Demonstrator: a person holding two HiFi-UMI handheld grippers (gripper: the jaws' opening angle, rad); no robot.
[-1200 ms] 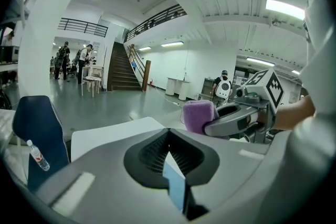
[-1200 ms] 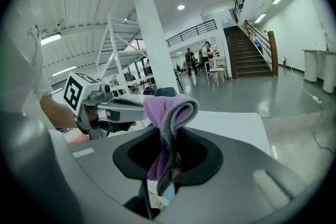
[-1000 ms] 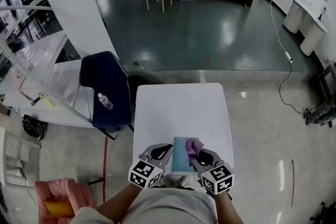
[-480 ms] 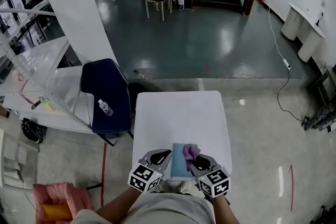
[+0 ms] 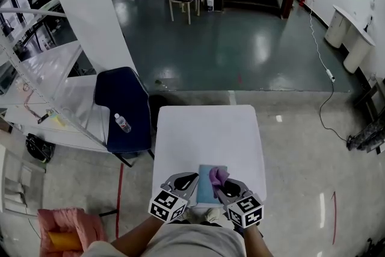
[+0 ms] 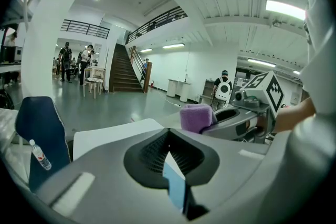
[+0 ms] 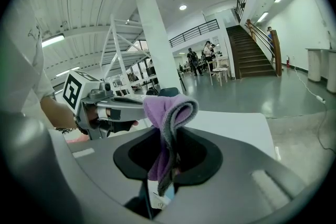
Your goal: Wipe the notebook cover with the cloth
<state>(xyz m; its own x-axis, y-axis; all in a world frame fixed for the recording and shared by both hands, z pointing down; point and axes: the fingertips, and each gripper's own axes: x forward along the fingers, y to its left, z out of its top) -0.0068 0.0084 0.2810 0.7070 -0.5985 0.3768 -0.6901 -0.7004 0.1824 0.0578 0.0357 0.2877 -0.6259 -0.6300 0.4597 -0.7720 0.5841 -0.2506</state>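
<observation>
A light blue notebook point(image 5: 207, 188) lies flat near the front edge of the white table point(image 5: 207, 135). My right gripper point(image 5: 220, 187) is shut on a purple cloth point(image 5: 218, 176), which rests over the notebook's far right part. In the right gripper view the cloth point(image 7: 166, 113) hangs folded between the jaws of the right gripper point(image 7: 169, 139). My left gripper point(image 5: 190, 180) sits at the notebook's left edge. The left gripper view shows the left gripper point(image 6: 168, 136) with its tips together and a strip of the notebook point(image 6: 176, 186) below them.
A dark blue chair point(image 5: 120, 105) stands left of the table with a water bottle point(image 5: 122, 123) on its seat. A pink bundle point(image 5: 66, 229) lies on the floor at the lower left. White racks line the left side; people and chairs are far back.
The cloth has slid a little left across the notebook's top with my right gripper. The left gripper stays at the notebook's left edge.
</observation>
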